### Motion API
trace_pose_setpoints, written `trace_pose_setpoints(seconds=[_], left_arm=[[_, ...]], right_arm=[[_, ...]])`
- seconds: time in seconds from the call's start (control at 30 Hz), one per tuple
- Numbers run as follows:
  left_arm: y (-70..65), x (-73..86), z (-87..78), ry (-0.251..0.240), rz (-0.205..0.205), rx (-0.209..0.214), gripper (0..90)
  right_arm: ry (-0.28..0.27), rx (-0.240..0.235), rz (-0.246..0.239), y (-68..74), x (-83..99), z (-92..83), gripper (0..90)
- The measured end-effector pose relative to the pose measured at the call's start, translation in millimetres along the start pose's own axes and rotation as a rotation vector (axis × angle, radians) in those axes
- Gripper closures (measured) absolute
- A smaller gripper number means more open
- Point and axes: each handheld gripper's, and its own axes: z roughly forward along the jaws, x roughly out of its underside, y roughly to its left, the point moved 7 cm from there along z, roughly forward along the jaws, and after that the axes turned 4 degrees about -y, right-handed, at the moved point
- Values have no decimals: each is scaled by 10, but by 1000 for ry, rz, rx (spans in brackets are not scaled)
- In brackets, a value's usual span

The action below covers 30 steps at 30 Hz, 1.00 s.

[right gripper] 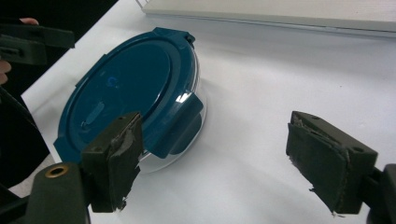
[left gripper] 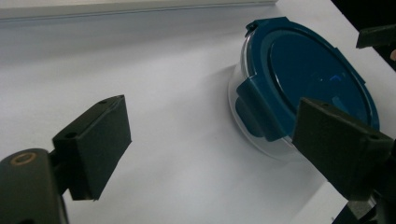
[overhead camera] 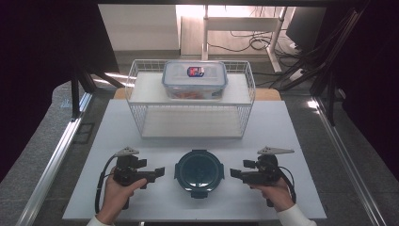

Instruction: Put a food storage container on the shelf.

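A round clear container with a dark teal clip-on lid [overhead camera: 198, 171] sits on the white table [overhead camera: 282, 127] between my two grippers. My left gripper [overhead camera: 160, 172] is just left of it, open, jaws pointing at its side. In the left gripper view the container [left gripper: 303, 79] lies ahead to the right, a lid clip facing me, and nothing sits between the fingers [left gripper: 95, 144]. My right gripper [overhead camera: 234, 173] is just right of it, open too. The right gripper view has the container [right gripper: 126, 93] ahead on the left, with the gap between the fingers [right gripper: 114, 161] bare.
A white wire rack [overhead camera: 190, 101] stands at the back of the table. On its top shelf rests a rectangular clear box with a blue-rimmed lid [overhead camera: 194, 79]. Dark frame legs and rails flank the table. Bare white surface lies around the round container.
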Motion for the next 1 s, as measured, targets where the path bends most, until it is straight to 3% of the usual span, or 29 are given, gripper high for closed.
trace_pose_setpoints(seconds=[0.3,0.43,0.67,0.83,1.0], left_arm=[[-75,-44,94,12,-34,47,98],[-134,-58,138,23,-49,87,94],[-212,-58,233,42,-82,117,87],[-269,-19,311,67,-117,154,88],[-292,13,393,82,-130,162,89]], right_arm=[[-26,-20,17,50,-40,-9,186],[-17,-24,19,80,-39,21,178],[28,-51,23,166,-4,140,146],[55,-72,49,201,17,246,126],[85,-87,71,236,38,372,120]])
